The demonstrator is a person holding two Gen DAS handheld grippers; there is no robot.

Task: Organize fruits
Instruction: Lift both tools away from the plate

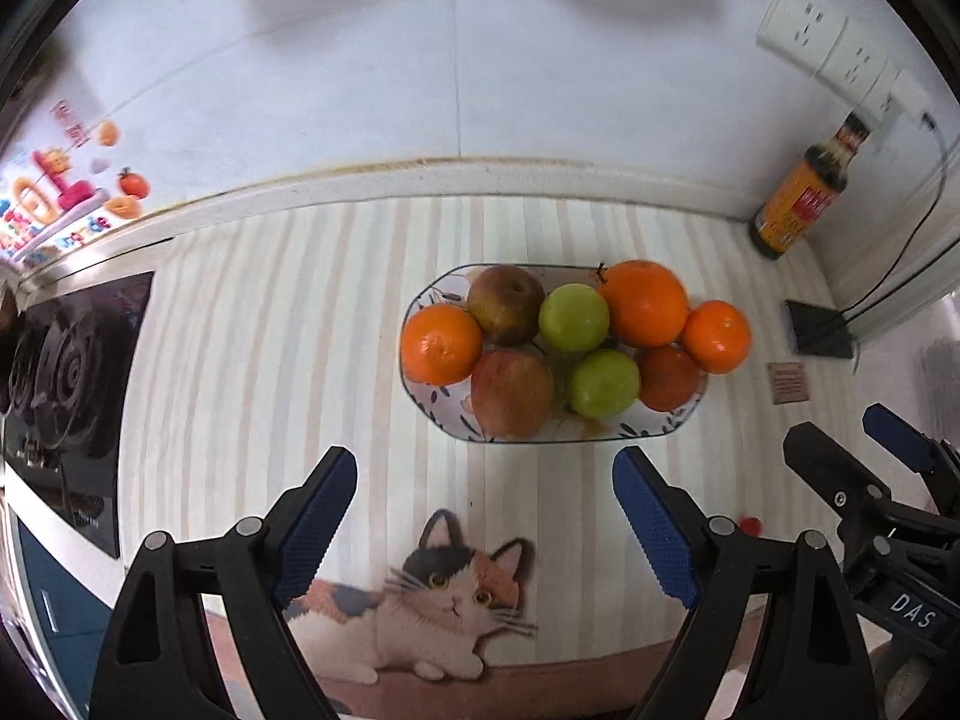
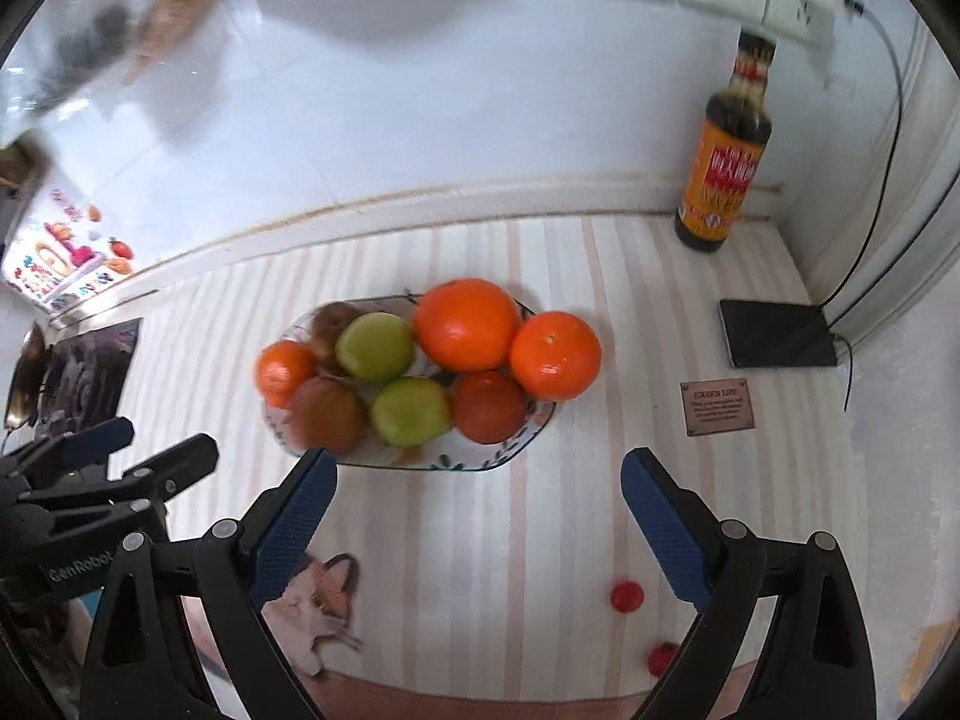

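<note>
A patterned oval plate [image 1: 441,399] [image 2: 516,450] on the striped mat holds several fruits: oranges [image 1: 645,303] [image 2: 467,324], two green apples [image 1: 573,317] [image 2: 375,346] and two reddish apples [image 1: 511,391] [image 2: 327,414]. One orange [image 1: 717,336] [image 2: 555,355] sits at the plate's right edge. My left gripper [image 1: 485,468] is open and empty, just in front of the plate. My right gripper [image 2: 480,471] is open and empty, also in front of the plate. Each gripper shows in the other's view [image 1: 858,450] [image 2: 138,450].
A dark sauce bottle [image 1: 801,198] [image 2: 723,162] stands at the back right by the wall. A black device with a cable [image 1: 819,330] [image 2: 777,333] and a small brown card [image 2: 717,407] lie right of the plate. A stove [image 1: 66,384] is on the left. Two small red items [image 2: 627,596] lie near the front edge.
</note>
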